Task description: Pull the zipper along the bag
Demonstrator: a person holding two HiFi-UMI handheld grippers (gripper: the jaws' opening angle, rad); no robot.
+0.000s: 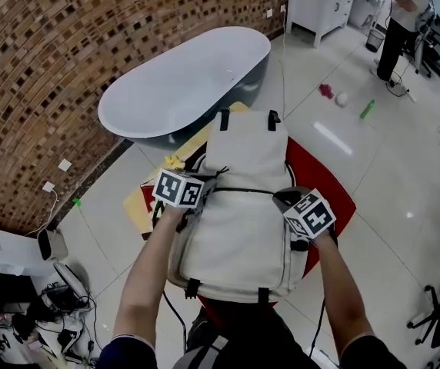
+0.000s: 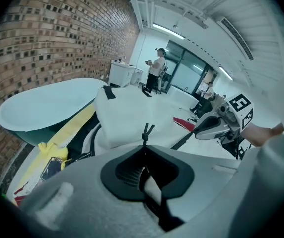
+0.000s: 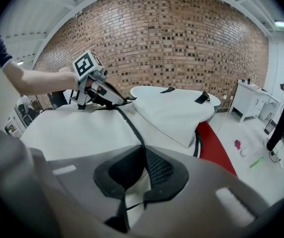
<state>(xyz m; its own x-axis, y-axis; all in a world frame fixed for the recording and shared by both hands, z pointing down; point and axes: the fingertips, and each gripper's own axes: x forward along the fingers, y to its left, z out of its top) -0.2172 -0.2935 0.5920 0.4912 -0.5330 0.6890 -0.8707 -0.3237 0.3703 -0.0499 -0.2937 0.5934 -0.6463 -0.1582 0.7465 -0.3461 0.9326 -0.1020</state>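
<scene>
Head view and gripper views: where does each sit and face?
Head view: on the person's head, steeply down onto the backpack; both forearms, left gripper, right gripper show.
Left gripper view: on that gripper, across the backpack; jaws pinch the zipper pull.
Right gripper view: on that gripper, toward the brick wall; jaws grip the backpack.
Shared: the backpack; each gripper view shows the other gripper.
</scene>
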